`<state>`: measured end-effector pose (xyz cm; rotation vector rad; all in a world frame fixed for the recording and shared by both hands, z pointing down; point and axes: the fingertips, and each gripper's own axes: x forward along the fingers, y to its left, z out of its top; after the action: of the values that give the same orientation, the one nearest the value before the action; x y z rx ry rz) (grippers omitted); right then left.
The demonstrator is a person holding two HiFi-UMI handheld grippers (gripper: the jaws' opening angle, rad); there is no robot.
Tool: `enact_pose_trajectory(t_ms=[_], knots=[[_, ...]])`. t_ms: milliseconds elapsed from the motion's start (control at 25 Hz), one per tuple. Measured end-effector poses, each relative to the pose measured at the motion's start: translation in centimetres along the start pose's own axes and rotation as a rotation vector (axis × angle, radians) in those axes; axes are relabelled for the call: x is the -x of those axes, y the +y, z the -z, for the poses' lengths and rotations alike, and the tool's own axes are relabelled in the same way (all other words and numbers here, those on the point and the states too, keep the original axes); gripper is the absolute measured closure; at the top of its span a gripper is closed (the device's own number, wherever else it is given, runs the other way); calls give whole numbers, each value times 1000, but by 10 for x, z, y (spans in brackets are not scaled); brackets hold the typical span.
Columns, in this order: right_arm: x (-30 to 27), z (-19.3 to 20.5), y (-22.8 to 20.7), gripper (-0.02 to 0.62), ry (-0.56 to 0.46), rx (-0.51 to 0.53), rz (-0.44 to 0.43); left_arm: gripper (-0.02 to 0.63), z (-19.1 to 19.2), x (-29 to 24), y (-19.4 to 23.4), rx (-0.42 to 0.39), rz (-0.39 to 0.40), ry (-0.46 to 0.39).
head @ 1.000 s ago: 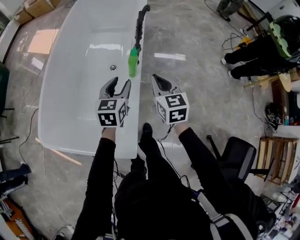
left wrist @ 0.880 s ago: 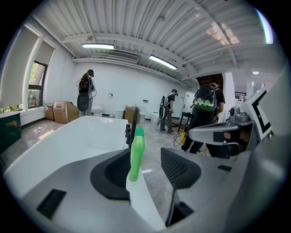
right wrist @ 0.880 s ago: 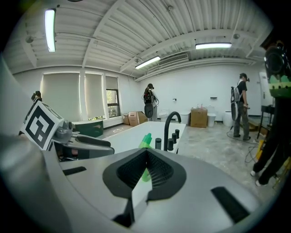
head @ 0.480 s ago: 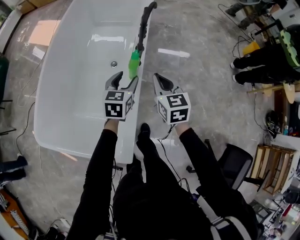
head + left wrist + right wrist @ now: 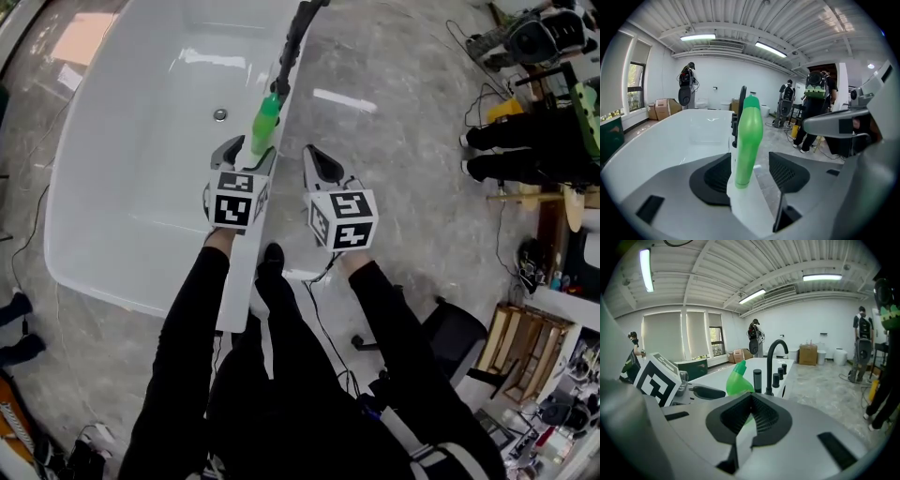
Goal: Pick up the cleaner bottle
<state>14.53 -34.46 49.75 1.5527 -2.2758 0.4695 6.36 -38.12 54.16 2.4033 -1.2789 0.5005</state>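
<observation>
Seen from the head camera, a person in black sleeves [image 5: 197, 319] stood beside a long white glossy bathtub [image 5: 122, 178] on a grey polished floor [image 5: 403, 141], with a grey two-jaw gripper in each hand.

The bright green plastic cleaner bottle [image 5: 749, 136] stood upright on the bathtub's flat near rim. It was just in front of a tall black curved faucet [image 5: 771, 363] and a row of short black cylindrical knobs [image 5: 757, 379] on the same rim.

The left gripper [image 5: 249, 151] reached over the rim, and its jaws had just been opening to their widest spread. The bottle's lower part stood between the two dark ribbed pads [image 5: 790, 172]. A gap showed on the right side, and neither pad seemed to press on the bottle, so the left gripper held nothing.

The right gripper [image 5: 315, 159] hovered over the floor just to the right of the rim, close beside the left one. Its jaws were brought together at their tips, with nothing between them. In the right gripper view the bottle appeared beyond those closed jaws, to the left of the faucet.
</observation>
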Motion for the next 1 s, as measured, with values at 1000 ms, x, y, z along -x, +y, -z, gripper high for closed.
enact_pose_trajectory(t_ms=[1000], knots=[[-47, 43, -27, 594, 43, -47, -13, 353, 39, -79, 13, -6, -25, 21]])
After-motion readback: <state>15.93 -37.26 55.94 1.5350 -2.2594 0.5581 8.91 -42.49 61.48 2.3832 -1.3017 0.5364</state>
